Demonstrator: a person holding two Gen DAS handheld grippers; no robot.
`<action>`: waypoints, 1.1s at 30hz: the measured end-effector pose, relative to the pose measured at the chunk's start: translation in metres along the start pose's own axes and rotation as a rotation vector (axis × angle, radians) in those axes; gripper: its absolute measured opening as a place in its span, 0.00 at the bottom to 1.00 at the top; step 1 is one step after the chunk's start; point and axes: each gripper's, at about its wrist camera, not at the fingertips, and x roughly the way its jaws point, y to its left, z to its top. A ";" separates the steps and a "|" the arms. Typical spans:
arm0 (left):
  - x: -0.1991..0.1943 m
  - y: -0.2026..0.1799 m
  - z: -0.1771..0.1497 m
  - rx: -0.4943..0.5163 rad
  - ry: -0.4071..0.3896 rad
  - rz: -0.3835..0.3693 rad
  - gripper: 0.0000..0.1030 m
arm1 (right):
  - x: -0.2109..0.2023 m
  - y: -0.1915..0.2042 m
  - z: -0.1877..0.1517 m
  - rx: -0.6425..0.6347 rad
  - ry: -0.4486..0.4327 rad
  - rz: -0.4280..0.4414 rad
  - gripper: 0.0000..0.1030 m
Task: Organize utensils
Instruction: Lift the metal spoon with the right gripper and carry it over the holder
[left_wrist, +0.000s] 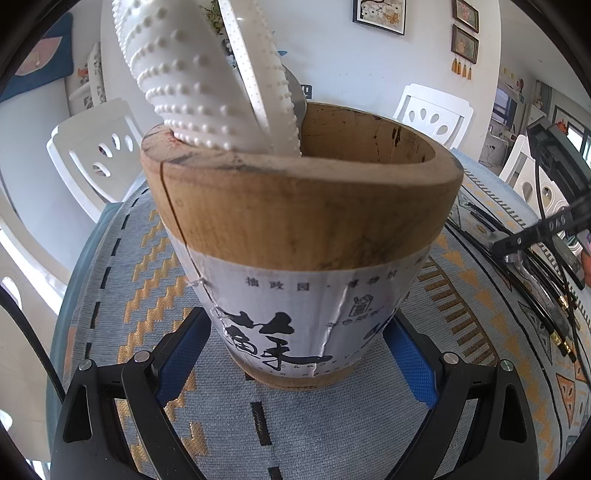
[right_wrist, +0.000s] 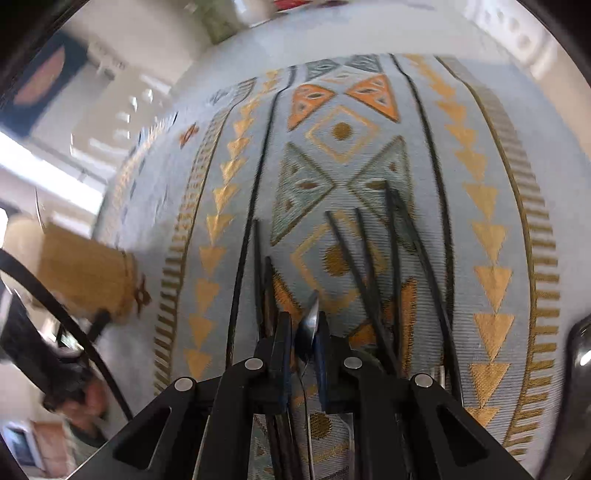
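Observation:
A wooden utensil holder (left_wrist: 303, 221) with a white printed label stands on the patterned tablecloth (left_wrist: 280, 417). My left gripper (left_wrist: 295, 354) is shut on its base, a blue pad pressing each side. Two white studded rice paddles (left_wrist: 177, 74) and a metal utensil (left_wrist: 300, 99) stand inside it. My right gripper (right_wrist: 301, 326) points down at the cloth, shut on a shiny metal spoon (right_wrist: 313, 308) held on edge between its pads. Several black chopsticks (right_wrist: 369, 266) lie on the cloth just ahead of it. The left wrist view shows the right gripper (left_wrist: 513, 247) at the far right. The blurred holder (right_wrist: 85, 273) shows at the left of the right wrist view.
White chairs (left_wrist: 96, 155) ring the round table, whose edge curves close behind the holder. Black cables (left_wrist: 546, 302) lie across the cloth on the right. A hand (left_wrist: 586, 258) shows at the right edge. The right wrist picture is motion-blurred.

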 end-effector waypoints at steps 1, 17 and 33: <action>0.000 0.000 0.000 -0.001 0.000 0.000 0.92 | 0.002 0.004 0.000 -0.023 -0.004 -0.031 0.11; 0.000 0.000 0.000 -0.001 0.000 -0.001 0.93 | -0.049 0.062 -0.013 -0.204 -0.247 -0.018 0.05; -0.001 -0.006 -0.001 0.011 -0.005 0.016 0.93 | -0.150 0.162 0.044 -0.212 -0.639 0.324 0.05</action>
